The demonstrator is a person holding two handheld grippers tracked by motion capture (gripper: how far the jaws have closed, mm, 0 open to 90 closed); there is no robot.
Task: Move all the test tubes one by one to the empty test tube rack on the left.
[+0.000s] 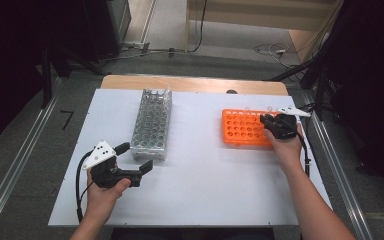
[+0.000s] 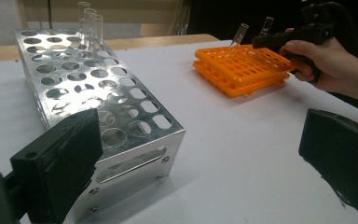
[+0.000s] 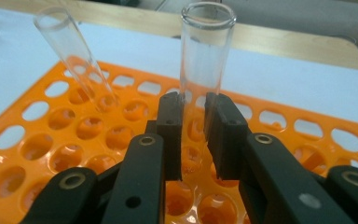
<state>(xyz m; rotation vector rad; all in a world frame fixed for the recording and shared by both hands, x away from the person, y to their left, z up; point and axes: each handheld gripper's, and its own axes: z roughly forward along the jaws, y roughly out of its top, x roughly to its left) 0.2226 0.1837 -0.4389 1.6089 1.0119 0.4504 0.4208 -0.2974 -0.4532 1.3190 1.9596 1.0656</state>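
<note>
An orange tube rack (image 1: 242, 127) lies on the right of the white table. My right gripper (image 3: 193, 109) is shut on a clear glass test tube (image 3: 205, 51) that stands upright in one of the rack's holes (image 3: 37, 135). A second glass tube (image 3: 72, 51) leans in a hole further left. From above, the right gripper (image 1: 267, 120) sits at the rack's right end. My left gripper (image 1: 136, 156) is open with nothing between its jaws, just in front of the near end of a metal tube rack (image 1: 152, 125). That metal rack (image 2: 98, 88) has three glass tubes (image 2: 91, 25) at its far end.
The white table top (image 1: 205, 175) rests on a wooden table whose far edge (image 1: 195, 82) shows behind it. Metal rails run along both sides on the floor. Cables lie on the floor beyond the table.
</note>
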